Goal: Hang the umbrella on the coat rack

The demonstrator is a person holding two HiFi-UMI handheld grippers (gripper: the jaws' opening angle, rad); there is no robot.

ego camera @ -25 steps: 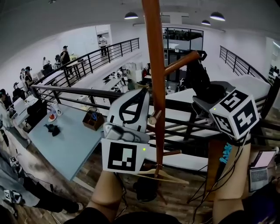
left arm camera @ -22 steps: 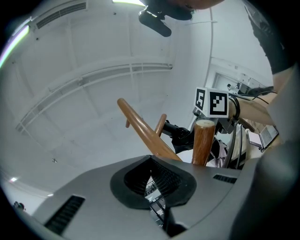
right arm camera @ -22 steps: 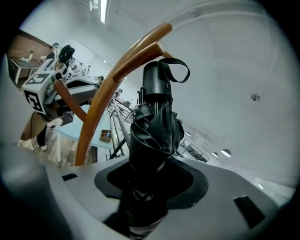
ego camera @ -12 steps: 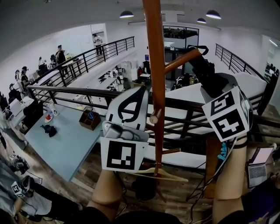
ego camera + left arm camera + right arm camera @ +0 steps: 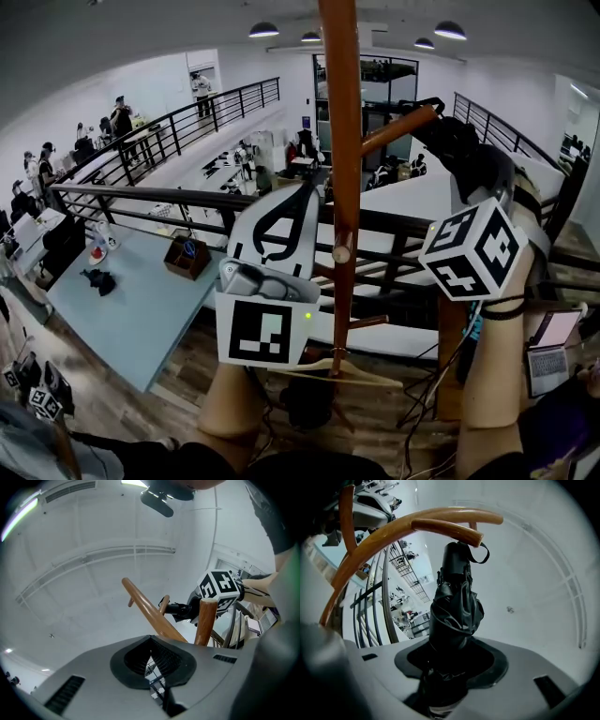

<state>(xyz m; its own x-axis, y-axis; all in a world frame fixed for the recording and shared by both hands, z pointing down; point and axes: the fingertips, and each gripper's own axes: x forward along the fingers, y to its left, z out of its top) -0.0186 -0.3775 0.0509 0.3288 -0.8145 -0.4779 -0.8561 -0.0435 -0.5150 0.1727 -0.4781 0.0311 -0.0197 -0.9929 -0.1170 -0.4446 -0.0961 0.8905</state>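
Right gripper: my right gripper is clamped on the folded black umbrella, the jaws held wide by its bundled fabric, and the handle end points away from me.
Umbrella, place: in the head view the umbrella sits at 2 o'clock from the picture's middle, raised beside the coat rack.
Wrist strap: the wrist strap loops out at the tip of the upper peg. I cannot tell whether it is around the peg or only beside it.
Left gripper: my left gripper has its jaw tips together with nothing between them. In the head view it stands at 9 o'clock of the rack's pole, just beside it.
Rack, lower part: a wooden clothes hanger hangs at 6 o'clock on the pole.
Behind: a black railing runs across past the rack.
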